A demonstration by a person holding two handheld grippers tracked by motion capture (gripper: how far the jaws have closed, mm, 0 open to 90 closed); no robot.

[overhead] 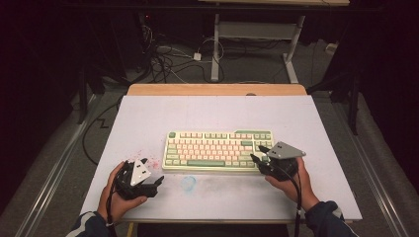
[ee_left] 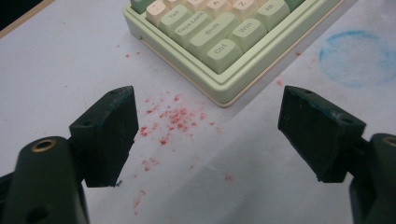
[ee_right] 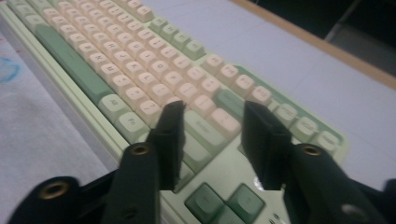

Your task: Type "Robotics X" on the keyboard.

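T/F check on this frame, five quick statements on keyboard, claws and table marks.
1. The green and cream mechanical keyboard lies flat on the white tabletop. True.
2. The left claw grips the keyboard's corner. False: its jaws stand wide apart over bare table with red specks.
3. The right claw hovers over the keyboard's right end. True.
4. A blue smudge marks the table. True.
5. The keyboard is upside down. False: keycaps face up.
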